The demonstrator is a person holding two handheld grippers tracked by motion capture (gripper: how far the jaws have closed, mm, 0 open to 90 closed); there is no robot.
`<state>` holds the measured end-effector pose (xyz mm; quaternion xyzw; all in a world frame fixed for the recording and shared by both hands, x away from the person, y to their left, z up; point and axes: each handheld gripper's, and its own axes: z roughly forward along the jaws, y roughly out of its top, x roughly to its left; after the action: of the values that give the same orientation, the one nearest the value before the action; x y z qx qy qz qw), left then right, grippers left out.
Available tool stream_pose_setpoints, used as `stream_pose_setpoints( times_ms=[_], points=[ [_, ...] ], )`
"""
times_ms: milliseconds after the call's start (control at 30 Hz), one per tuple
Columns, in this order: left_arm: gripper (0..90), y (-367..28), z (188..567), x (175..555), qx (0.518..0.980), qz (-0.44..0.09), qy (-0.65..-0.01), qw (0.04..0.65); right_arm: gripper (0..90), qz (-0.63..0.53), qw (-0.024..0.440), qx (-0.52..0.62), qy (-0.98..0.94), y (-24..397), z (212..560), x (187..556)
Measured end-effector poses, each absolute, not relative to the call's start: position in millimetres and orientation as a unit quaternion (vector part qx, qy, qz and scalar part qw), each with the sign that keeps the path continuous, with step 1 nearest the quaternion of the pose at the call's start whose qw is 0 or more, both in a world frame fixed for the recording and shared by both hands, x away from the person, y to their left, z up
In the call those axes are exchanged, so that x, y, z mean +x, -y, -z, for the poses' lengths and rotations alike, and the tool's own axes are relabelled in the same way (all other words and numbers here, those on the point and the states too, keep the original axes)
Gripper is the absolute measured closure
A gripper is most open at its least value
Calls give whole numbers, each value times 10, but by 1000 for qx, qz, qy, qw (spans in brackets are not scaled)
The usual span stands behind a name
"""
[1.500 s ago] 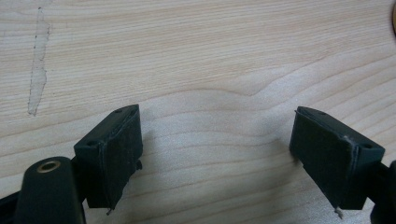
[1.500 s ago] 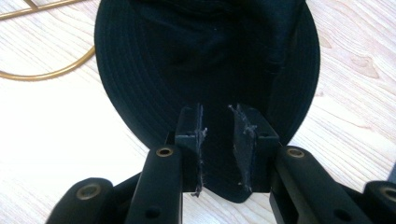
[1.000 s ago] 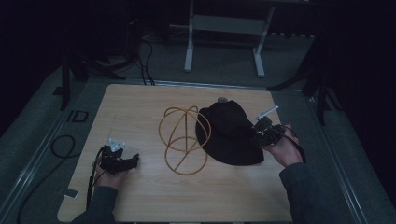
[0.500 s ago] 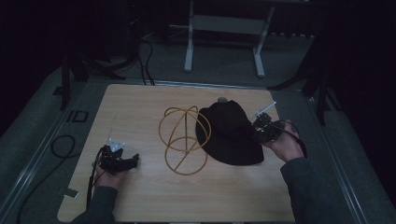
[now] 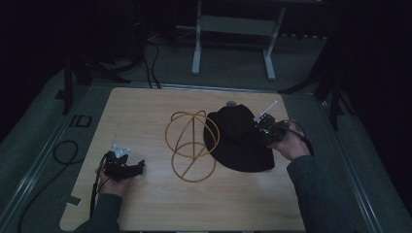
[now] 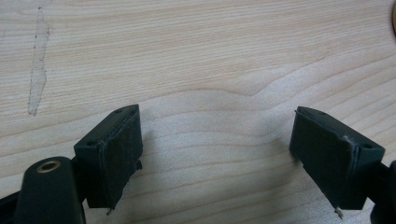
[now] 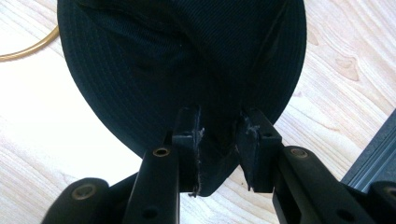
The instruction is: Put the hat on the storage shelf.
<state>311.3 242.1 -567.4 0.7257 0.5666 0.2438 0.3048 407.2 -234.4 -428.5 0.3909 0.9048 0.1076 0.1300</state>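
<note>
The right gripper (image 7: pixel 219 140) is clamped on the bunched brim of the black hat (image 7: pixel 187 70), best kept pinched deep and lifted toward the wire hat stand (image 5: pixel 190 145) beyond it, while the left gripper (image 6: pixel 229 154) rests wide apart on bare table (image 6: pixel 210 56); the hat's far side is lost in darkness.

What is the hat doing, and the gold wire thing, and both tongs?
Black hat: lying on the table, its brim pinched.
Gold wire stand: upright, bare, beside the hat.
Right tongs: shut on the hat's brim.
Left tongs: open, holding nothing, low over the wood.
</note>
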Motion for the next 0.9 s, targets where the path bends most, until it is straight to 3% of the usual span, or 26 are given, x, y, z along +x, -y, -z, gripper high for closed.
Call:
stream_pose_setpoints(
  times_ms=[900],
  points=[
    [176,-2421,5674,3113,726,-244,-567,305,713,-30,89,390,-916,2189,4486,4346]
  ],
)
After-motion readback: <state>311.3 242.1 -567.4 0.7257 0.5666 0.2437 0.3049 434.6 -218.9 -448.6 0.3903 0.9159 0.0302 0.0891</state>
